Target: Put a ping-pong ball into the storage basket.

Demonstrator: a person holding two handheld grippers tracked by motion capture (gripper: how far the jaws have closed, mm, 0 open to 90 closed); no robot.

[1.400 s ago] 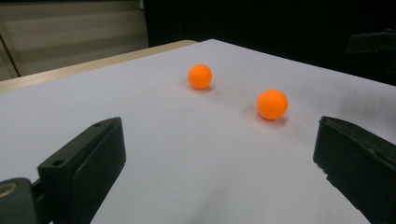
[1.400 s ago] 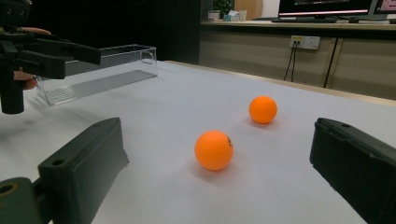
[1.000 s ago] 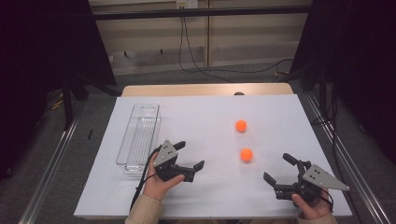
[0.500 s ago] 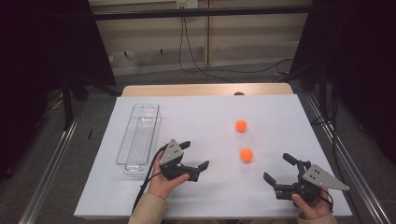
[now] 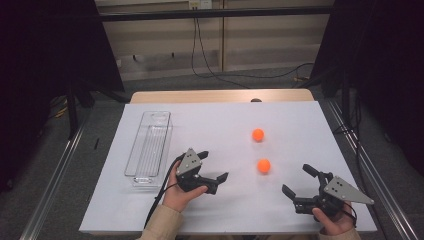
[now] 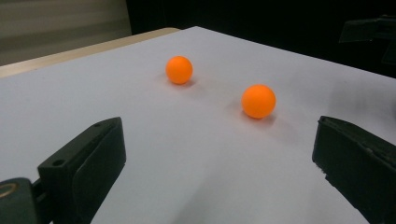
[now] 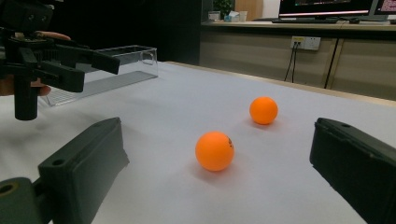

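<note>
Two orange balls lie on the white bench [image 5: 215,125], apart from each other. The nearer ball [image 5: 263,165] sits right of centre, between the two tools and touched by neither; the farther ball [image 5: 258,134] lies just beyond it, toward the back edge. The left tool [image 5: 213,166] is held low over the bench to the left of the nearer ball, its jaws spread wide and turned toward the balls — nothing between them. The right tool [image 5: 299,181] hovers near the front right corner, jaws likewise spread, empty. A clear plastic tray [image 5: 148,145] stands at the left, just beside the left hand [image 5: 181,192].
</note>
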